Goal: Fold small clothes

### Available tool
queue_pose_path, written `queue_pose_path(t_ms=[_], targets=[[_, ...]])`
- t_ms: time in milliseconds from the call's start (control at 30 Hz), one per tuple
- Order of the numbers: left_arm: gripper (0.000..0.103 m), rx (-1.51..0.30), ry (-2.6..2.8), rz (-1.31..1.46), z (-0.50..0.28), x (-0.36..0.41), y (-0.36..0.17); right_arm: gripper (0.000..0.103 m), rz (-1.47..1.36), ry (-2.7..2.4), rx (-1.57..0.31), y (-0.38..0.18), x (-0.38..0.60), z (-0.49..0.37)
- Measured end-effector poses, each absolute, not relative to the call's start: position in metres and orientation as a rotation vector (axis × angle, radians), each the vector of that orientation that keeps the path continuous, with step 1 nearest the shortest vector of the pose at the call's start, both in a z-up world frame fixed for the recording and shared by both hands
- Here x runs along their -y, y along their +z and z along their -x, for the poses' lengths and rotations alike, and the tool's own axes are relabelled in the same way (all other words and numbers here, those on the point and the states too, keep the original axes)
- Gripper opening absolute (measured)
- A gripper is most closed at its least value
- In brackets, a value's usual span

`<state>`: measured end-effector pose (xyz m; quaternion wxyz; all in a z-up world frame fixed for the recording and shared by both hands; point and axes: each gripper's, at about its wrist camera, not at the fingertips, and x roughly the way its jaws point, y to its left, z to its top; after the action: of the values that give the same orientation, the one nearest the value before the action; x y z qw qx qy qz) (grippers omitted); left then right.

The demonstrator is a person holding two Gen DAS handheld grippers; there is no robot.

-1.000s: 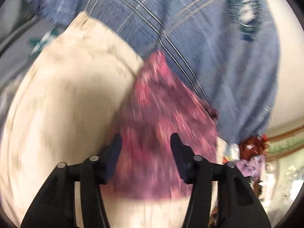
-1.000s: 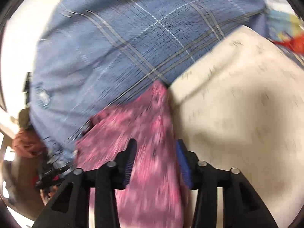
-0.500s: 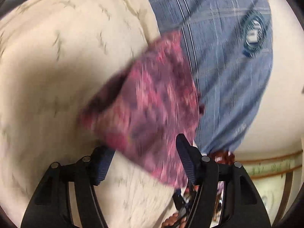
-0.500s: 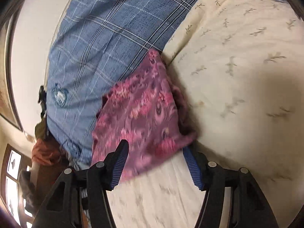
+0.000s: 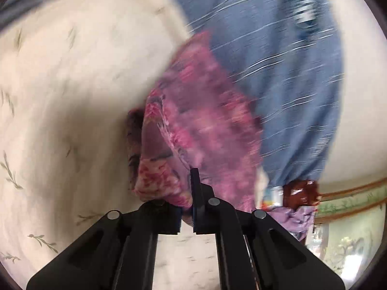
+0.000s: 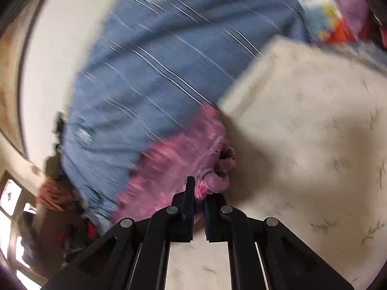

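There is one small garment, a pink floral cloth (image 5: pixel 205 125), and two grippers hold it. The left gripper (image 5: pixel 186 200) has its fingers clamped on one bunched edge of the cloth, and the right gripper (image 6: pixel 198 200) has its fingers clamped on another bunched edge (image 6: pixel 212 181). The cloth hangs between them, over the place where one cream sheet with small leaf sprigs (image 5: pixel 67 96) meets one blue checked blanket (image 5: pixel 290 91).

Both views are blurred, so the print of the cloth is not sharp. The left wrist view shows the cloth folded over itself, with a darker inner side (image 5: pixel 135 133) open toward the sheet. It shows also a round emblem (image 5: pixel 304 17) on the blanket and a small heap of red and lilac clothes (image 5: pixel 297 200) past the blanket's edge. The right wrist view shows the sheet (image 6: pixel 314 133) on its right side and the blanket (image 6: pixel 157 72) on its left. Only this view shows a bright multicoloured item (image 6: pixel 324 17) at the top and a window (image 6: pixel 12 198) low on the left.
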<state>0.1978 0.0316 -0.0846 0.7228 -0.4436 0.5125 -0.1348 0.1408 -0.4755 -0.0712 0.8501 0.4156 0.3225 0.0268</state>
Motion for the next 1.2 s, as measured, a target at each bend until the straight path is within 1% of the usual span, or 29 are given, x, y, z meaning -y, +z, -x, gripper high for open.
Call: queue_pose_path(t_ms=[33, 67, 100, 133, 167, 200, 233, 300, 333, 367, 400, 467, 500, 533, 667, 733, 833, 867, 900, 933, 967, 1000, 1033, 1133, 1200], targets=[[0.004, -1.158, -0.282, 0.981, -0.198, -0.033, -0.094, 0.006, -0.854, 0.032, -0.723, -0.083, 0.473, -0.142], [0.009, -1.168, -0.281, 0.991, -0.197, -0.036, -0.098, 0.007, -0.820, 0.014, -0.749, -0.089, 0.470, -0.141], [0.011, -1.174, -0.301, 1.003, -0.196, -0.040, -0.099, 0.011, -0.815, 0.013, -0.752, -0.091, 0.469, -0.138], [0.011, -1.174, -0.320, 0.989, -0.193, -0.044, -0.093, 0.013, -0.822, 0.013, -0.740, -0.088, 0.470, -0.133], [0.016, -1.165, -0.337, 0.953, -0.189, -0.049, -0.084, 0.015, -0.819, -0.002, -0.730, -0.083, 0.472, -0.128], [0.027, -1.150, -0.350, 0.914, -0.183, -0.055, -0.073, 0.019, -0.806, -0.014, -0.718, -0.075, 0.475, -0.124], [0.032, -1.121, -0.361, 0.866, -0.177, -0.061, -0.060, 0.023, -0.774, -0.038, -0.690, -0.062, 0.480, -0.119], [0.055, -1.053, -0.365, 0.777, -0.175, -0.070, -0.033, 0.033, -0.716, -0.073, -0.640, -0.044, 0.483, -0.116], [0.061, -1.031, -0.350, 0.747, -0.178, -0.071, -0.024, 0.037, -0.681, -0.065, -0.621, -0.032, 0.483, -0.121], [0.070, -0.995, -0.334, 0.695, -0.189, -0.072, -0.011, 0.043, -0.660, -0.051, -0.616, -0.024, 0.483, -0.130], [0.071, -0.982, -0.321, 0.660, -0.199, -0.071, -0.006, 0.049, -0.641, -0.032, -0.618, -0.016, 0.481, -0.142], [0.073, -0.962, -0.270, 0.614, -0.234, -0.064, 0.000, 0.054, -0.619, 0.017, -0.635, -0.006, 0.476, -0.175], [0.078, -0.972, -0.292, 0.598, -0.256, -0.059, 0.000, 0.059, -0.607, 0.040, -0.653, -0.005, 0.474, -0.194], [0.079, -0.991, -0.301, 0.588, -0.270, -0.055, -0.003, 0.060, -0.601, 0.060, -0.687, -0.007, 0.471, -0.217], [0.079, -1.121, -0.287, 0.554, -0.337, -0.033, -0.034, 0.060, -0.609, 0.002, -0.765, -0.024, 0.469, -0.288], [0.079, -1.161, -0.267, 0.546, -0.355, -0.027, -0.050, 0.060, -0.578, -0.067, -0.819, -0.034, 0.469, -0.320], [0.079, -1.196, -0.258, 0.544, -0.373, -0.020, -0.069, 0.060, -0.552, -0.075, -0.868, -0.046, 0.465, -0.347], [0.079, -1.206, -0.271, 0.548, -0.375, -0.017, -0.073, 0.059, -0.540, -0.073, -0.872, -0.047, 0.462, -0.350], [0.078, -1.214, -0.289, 0.556, -0.378, -0.014, -0.077, 0.053, -0.507, -0.055, -0.869, -0.047, 0.457, -0.355], [0.073, -1.209, -0.303, 0.559, -0.381, -0.012, -0.078, 0.048, -0.475, -0.044, -0.864, -0.045, 0.453, -0.356], [0.045, -1.191, -0.318, 0.548, -0.383, -0.008, -0.076, 0.028, -0.426, -0.049, -0.863, -0.043, 0.448, -0.357], [0.014, -1.184, -0.326, 0.533, -0.385, -0.006, -0.074, 0.004, -0.370, -0.039, -0.862, -0.039, 0.442, -0.358], [0.007, -1.166, -0.329, 0.531, -0.386, -0.005, -0.070, 0.005, -0.356, -0.019, -0.853, -0.034, 0.439, -0.357], [0.007, -1.053, -0.315, 0.538, -0.385, -0.012, -0.058, 0.004, -0.322, -0.016, -0.728, -0.006, 0.438, -0.342], [0.007, -1.066, -0.242, 0.468, -0.393, -0.008, -0.068, 0.005, -0.270, -0.062, -0.737, -0.004, 0.438, -0.344]])
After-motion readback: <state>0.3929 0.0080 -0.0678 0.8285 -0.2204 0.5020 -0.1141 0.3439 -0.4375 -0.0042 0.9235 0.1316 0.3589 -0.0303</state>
